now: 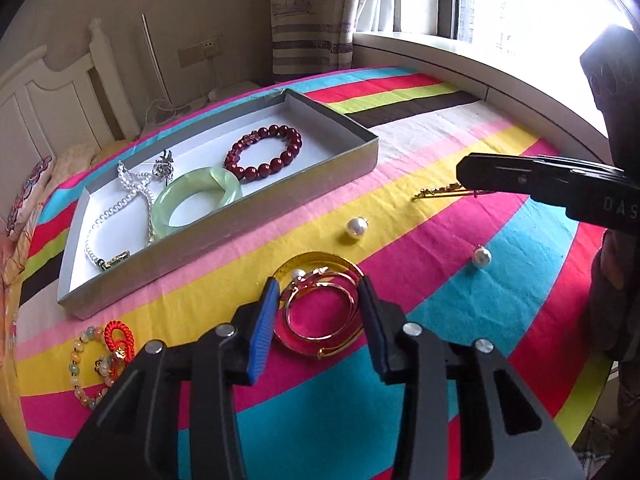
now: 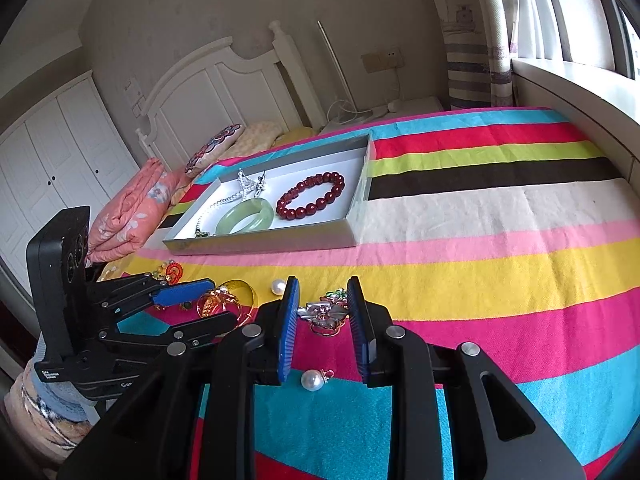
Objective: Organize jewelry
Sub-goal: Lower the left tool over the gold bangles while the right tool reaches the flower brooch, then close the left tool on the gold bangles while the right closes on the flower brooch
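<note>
Bedding in bright stripes covered the bed (image 1: 460, 132), and everything lay on it. A shallow grey box (image 1: 224, 216) with a white floor sat toward the headboard. Inside it, from largest down: a pale green bangle (image 1: 196, 202) near the middle, a dark red bead bracelet (image 1: 266, 152) at the window end, a white pearl necklace (image 1: 120, 208) trailing toward the other end, touching the bangle's side, and a small silver brooch (image 1: 165, 166) by the far wall.

Outside the box, the left gripper (image 1: 316, 304) was spread wide, its blue pads on either side of a cluster of gold bangles (image 1: 320, 312) lying on the pink and yellow stripes; whether the pads touched the metal could not be told. The right gripper (image 2: 322, 312) was likewise released, its fingers flanking a silver flower hair clip (image 2: 326, 314) without pinching it.

A pastel bead bracelet with a red knot (image 1: 100, 356) lay near the box's near corner. A slim gold hairpin (image 1: 440, 192) rested on the yellow stripe beneath the right gripper. Two loose pearl earrings lay apart: one (image 1: 356, 226) on yellow, the other (image 1: 482, 257) on blue.
</note>
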{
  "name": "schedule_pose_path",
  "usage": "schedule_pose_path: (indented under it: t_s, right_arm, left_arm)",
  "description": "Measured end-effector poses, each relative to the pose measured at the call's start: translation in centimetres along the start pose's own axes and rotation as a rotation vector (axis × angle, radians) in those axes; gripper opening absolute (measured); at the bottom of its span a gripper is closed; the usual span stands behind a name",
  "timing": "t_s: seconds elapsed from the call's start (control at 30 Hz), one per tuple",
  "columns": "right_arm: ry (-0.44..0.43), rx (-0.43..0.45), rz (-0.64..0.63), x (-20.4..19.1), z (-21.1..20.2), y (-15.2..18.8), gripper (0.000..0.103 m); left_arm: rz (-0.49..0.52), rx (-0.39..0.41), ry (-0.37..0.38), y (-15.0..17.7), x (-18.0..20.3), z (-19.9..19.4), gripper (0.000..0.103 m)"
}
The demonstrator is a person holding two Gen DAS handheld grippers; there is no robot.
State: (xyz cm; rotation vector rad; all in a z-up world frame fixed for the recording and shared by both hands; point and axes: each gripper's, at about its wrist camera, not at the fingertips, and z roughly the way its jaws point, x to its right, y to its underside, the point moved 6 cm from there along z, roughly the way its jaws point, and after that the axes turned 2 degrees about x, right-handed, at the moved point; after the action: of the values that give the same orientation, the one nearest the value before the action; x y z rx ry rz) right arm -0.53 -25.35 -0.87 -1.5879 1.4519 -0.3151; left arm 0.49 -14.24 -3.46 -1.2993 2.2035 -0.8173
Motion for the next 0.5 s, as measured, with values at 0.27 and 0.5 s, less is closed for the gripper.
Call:
schedule_pose_path:
  t_s: [0.27,0.5]
  right_arm:
    - [0.019,-0.019,-0.005,-0.1,0.3,0.1,0.026]
    - [0.105,-0.081,-0.068,-0.7,1.5,0.8,0.026]
  left_arm:
    - [-0.029,0.130,0.009,-1.6,-0.9,-3.6,0.039]
    - [-0.077,0.179,0.016,-2.4,-2.5,-6.0,0.039]
